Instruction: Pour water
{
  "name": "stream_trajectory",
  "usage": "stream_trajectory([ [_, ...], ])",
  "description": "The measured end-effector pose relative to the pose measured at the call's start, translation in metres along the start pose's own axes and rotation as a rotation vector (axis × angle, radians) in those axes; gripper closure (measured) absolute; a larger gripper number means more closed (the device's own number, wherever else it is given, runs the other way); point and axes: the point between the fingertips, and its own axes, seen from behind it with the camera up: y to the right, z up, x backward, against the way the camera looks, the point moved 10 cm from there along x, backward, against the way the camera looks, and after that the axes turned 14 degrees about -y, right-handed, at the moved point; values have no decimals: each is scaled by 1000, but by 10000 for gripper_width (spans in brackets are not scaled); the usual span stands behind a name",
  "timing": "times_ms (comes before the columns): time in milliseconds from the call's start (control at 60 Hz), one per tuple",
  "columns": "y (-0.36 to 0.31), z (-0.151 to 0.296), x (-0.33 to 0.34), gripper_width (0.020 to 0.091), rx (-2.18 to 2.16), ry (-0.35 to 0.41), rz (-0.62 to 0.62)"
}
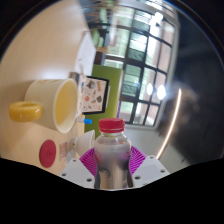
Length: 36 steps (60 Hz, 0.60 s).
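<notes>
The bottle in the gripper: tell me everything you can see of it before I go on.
The bottle looks like clear plastic with a pale, whitish label band round its middle and a red screw cap, which is on. It stands upright between the gripper's two fingers; the magenta pads press its sides, so it appears held. Its base is hidden. The white cup stands beyond it, off to one side, not touching it. Water level cannot be told.
</notes>
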Motion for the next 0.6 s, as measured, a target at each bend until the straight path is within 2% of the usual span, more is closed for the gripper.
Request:
stream_trajectory([
  [117,-14,22,9,743,392,37,-102],
  [217,-21,25,2,741,591,79,-162],
  [250,-4,18,8,741,642,83,-171],
  [350,-1,9,20,741,695,90,-205],
  [367,-20,13,30,740,699,82,-215],
  [383,3,12,15,740,698,92,-200],
  [600,11,-9,21,739,608,111,-193],
])
